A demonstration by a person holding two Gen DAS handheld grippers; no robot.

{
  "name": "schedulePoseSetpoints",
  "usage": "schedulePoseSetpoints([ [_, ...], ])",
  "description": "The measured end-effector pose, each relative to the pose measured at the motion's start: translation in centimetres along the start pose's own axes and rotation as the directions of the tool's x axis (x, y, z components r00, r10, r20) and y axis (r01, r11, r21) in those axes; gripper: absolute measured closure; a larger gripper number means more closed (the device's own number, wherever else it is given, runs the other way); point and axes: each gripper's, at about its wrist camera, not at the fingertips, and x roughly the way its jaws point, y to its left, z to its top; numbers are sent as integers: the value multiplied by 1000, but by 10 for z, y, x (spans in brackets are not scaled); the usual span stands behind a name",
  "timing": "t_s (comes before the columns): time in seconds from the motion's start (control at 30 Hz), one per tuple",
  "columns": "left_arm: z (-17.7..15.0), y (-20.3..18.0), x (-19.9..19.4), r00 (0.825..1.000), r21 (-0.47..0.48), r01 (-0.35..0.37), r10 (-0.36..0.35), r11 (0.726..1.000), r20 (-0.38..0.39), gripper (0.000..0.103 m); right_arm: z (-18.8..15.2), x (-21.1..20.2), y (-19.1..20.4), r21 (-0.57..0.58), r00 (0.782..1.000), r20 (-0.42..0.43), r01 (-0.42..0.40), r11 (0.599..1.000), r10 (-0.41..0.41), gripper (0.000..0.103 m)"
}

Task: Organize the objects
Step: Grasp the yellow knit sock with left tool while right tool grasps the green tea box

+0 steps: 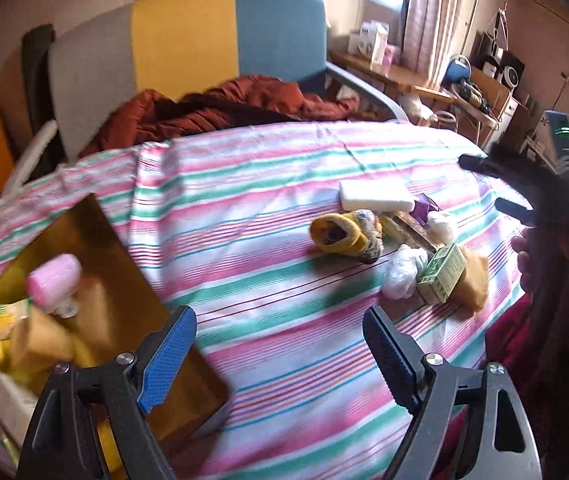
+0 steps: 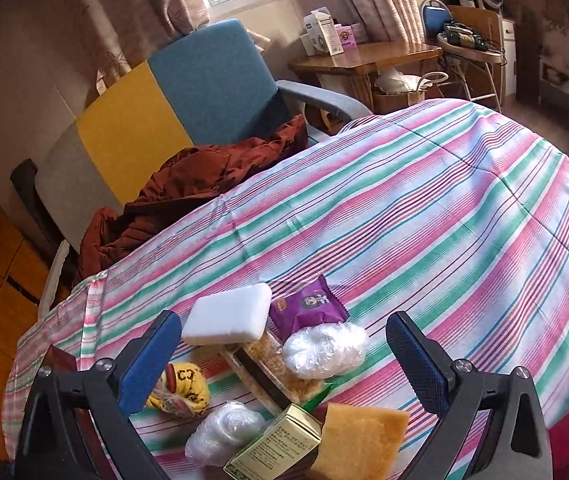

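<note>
Over the striped bed's near edge both the left gripper [image 1: 280, 344] and right gripper [image 2: 284, 356] gape empty, mid-sort; next, right closes on the green box [image 2: 274, 446] for the cardboard box [image 1: 96, 264].

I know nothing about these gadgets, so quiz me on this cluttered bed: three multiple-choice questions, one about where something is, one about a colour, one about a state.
1. Where does the white block lie?
A. in the box
B. on the striped bedspread, beside the purple snack packet
C. on the chair

2. What colour is the small bottle in the cardboard box?
A. pink
B. black
C. blue

3. How is the right gripper?
A. shut on the sponge
B. shut on the packet
C. open, holding nothing

Answers:
1 B: it rests on the stripes next to the packet.
2 A: its body is pink.
3 C: its blue pads stand wide apart above the pile, touching nothing.
</note>
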Motion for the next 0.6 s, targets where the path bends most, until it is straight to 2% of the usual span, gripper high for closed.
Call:
schedulePoseSetpoints([
  [0.07, 9, -6, 15, 999, -11, 30, -30, 999, -28, 16, 3, -7, -8, 38, 999, 38, 9, 999, -10, 0],
  [0.2, 23, -25, 39, 998, 15, 46, -46, 999, -47, 16, 11, -23, -29, 150, 993, 118, -1, 989, -17, 0],
  [0.27, 32, -35, 52, 997, 29, 56, -54, 998, -59, 16, 12, -22, -33, 184, 994, 113, -22, 983, 1, 0],
  [0.37, 45, -46, 74, 996, 40, 64, -62, 997, -68, 15, 11, -15, -30, 178, 997, 66, -45, 983, 34, 0],
  [0.43, 51, -52, 87, 995, 47, 67, -63, 997, -78, 13, 9, -10, -25, 168, 998, 39, -59, 984, 53, 0],
  [0.53, 61, -59, 108, 995, 50, 63, -60, 997, -77, 10, 8, -11, -22, 152, 998, 48, -58, 987, 51, 0],
  [0.6, 66, -61, 119, 995, 48, 57, -52, 997, -82, 3, 9, -10, -23, 151, 997, 40, -69, 986, 63, 0],
])
